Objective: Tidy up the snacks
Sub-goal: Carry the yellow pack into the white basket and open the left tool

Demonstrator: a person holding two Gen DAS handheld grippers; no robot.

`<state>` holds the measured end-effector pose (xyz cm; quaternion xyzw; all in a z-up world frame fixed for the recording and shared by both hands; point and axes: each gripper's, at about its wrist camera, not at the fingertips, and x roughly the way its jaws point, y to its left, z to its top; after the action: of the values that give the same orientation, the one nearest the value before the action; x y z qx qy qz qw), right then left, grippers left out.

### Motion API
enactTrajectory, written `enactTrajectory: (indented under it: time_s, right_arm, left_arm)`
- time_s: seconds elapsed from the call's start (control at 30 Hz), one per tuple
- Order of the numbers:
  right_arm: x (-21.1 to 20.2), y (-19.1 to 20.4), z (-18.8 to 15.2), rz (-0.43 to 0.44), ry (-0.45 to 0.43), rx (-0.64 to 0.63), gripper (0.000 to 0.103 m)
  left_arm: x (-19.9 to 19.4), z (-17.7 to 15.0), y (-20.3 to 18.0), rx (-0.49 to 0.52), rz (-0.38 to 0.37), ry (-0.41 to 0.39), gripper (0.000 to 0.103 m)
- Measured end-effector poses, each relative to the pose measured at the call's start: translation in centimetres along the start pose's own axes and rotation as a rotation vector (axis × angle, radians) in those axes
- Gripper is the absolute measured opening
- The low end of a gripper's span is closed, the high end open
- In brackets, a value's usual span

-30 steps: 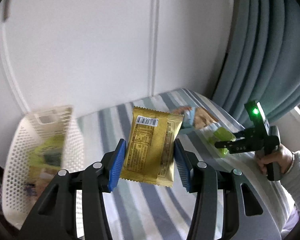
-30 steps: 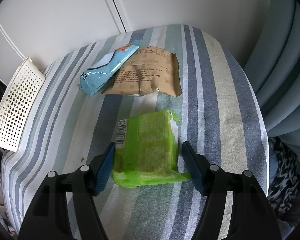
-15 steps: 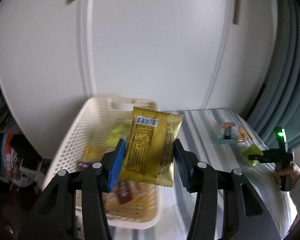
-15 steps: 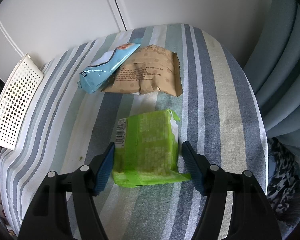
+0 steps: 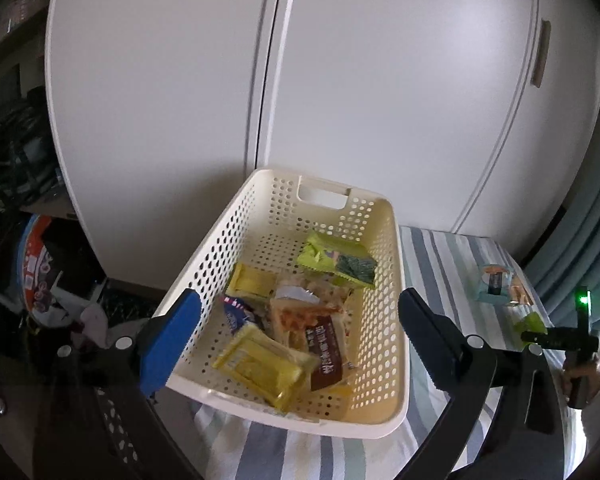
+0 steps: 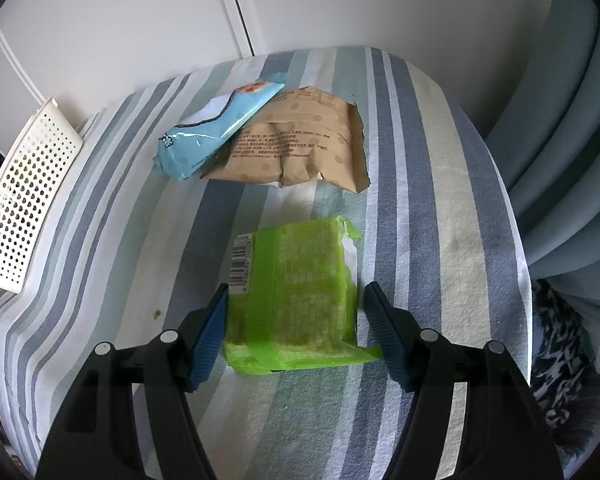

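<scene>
Snack packets are split between two places: several lie in the cream perforated basket (image 5: pixel 332 360) at the centre of the left wrist view, and three remain on the striped tablecloth (image 6: pixel 432 208) in the right wrist view. Half a second ago the left gripper (image 5: pixel 296 336) was clamped on a golden-yellow packet (image 5: pixel 260 372) above the basket; now its jaws stand wide apart with nothing between them, and that packet lies, slightly blurred, on the heap at the lower centre of the frame, as if just landed. So one more snack looks delivered, and this gripper is free for another.

The right gripper (image 6: pixel 296 332) has hardly moved. Its jaws straddle the green packet (image 6: pixel 296 292) at the lower centre of its frame, the left pad touching or nearly touching the wrapper and the right pad showing a small gap; the jaws have not closed, and the packet rests flat on the cloth. That is probably the next piece to go. Beyond it, toward the top of the frame, a light blue packet (image 6: pixel 220 128) leans over a brown paper packet (image 6: pixel 300 144), both untouched.
</scene>
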<state>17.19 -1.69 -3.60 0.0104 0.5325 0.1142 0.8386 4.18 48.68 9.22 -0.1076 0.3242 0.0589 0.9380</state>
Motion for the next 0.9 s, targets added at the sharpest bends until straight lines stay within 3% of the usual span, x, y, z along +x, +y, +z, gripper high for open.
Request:
enactTrajectory:
  time_s: [0.33,0.53,0.6,0.63,0.73,0.8,0.87,0.9]
  right_arm:
    - [-0.1,0.2,0.1,-0.005,-0.002,0.007,0.067]
    - [-1.7,-0.4,-0.4,0.115,-0.046,0.115,0.066]
    - [-2.3,0.2,-0.4,0.129,-0.057,0.101,0.061]
    - [-2.5,0.5,-0.4,0.135,-0.058,0.099,0.05]
    - [-3.3,1.3,-0.3,0.153,-0.065,0.1,0.049]
    - [-3.4,2.1,0.1,0.069,-0.065,0.063,0.05]
    - [-3.3,2.3,0.4,0.047,-0.07,0.086,0.069]
    - [-3.4,2.3,0.5,0.055,-0.075,0.106,0.072]
  left_arm:
    - [-1.0,-1.1,-0.6,0.019,0.017,-0.018,0.1]
    - [-1.5,-1.6,-0.1,0.005,0.018,-0.029,0.1]
    - [-1.6,-1.7,0.2,-0.004,0.016,-0.031,0.1]
    - [-1.6,-1.8,0.3,-0.011,0.013,-0.032,0.1]
    - [-1.8,-1.9,0.6,-0.017,0.009,-0.039,0.1]
    - [-1.9,-1.9,0.7,-0.022,0.007,-0.042,0.1]
    - [-2.1,-2.0,0.9,-0.024,0.004,-0.047,0.1]
    - [-2.2,-2.0,0.9,-0.024,0.005,-0.05,0.1]
